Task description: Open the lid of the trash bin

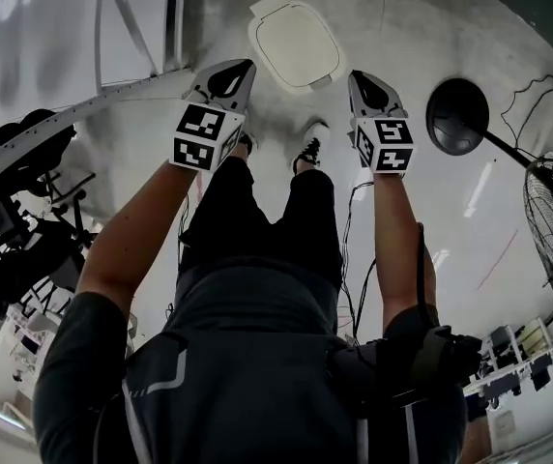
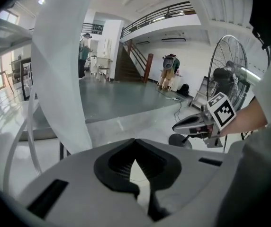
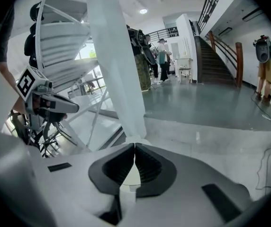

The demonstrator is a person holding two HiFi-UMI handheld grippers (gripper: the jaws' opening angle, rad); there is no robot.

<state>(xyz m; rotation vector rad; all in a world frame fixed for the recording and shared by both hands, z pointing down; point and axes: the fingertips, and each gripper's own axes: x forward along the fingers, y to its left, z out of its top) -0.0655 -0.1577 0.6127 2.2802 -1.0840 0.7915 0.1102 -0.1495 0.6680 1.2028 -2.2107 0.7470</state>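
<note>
Head view: the trash bin [image 1: 294, 43] was recorded on the floor just ahead of the person's shoes [image 1: 310, 149], its white lid down. The left gripper [image 1: 228, 80] and right gripper [image 1: 373, 90] were held on either side of it, neither touching it. In the 2 gripper views both pairs of jaws were pressed together at the tips, nothing grasped. Risk judged: unless the jaws were released first, the lid edge could not be pinched. A shove from clenched tips might slide or tip the bin. The hinge side could not be determined.
</note>
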